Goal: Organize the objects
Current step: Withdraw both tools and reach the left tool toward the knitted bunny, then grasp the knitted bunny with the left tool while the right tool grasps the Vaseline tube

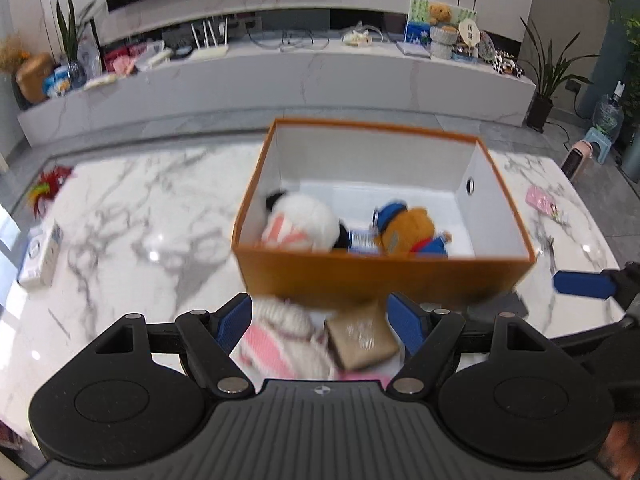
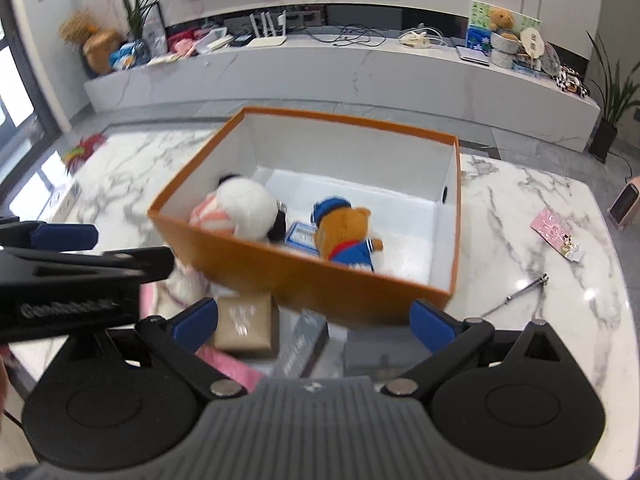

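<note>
An orange box [image 1: 360, 276] [image 2: 304, 280] stands on the marble table. Inside lie a white panda plush [image 1: 304, 220] [image 2: 244, 212], a brown bear in blue clothes [image 1: 412, 232] [image 2: 344, 236] and a small blue card [image 2: 302, 238]. In front of the box lie a white and pink plush [image 1: 280, 336] [image 2: 184, 284], a tan package [image 1: 360, 338] [image 2: 246, 326], a grey box [image 2: 302, 344] and a dark grey box [image 2: 376, 352]. My left gripper [image 1: 322, 326] is open over the plush and tan package. My right gripper [image 2: 314, 324] is open over the tan and grey boxes.
A white carton [image 1: 40, 256] and a red feathery toy [image 1: 50, 186] lie at the table's left. A pink card [image 2: 556, 234] and a metal tool [image 2: 516, 294] lie at the right. A long TV bench [image 1: 280, 76] with clutter stands beyond the table.
</note>
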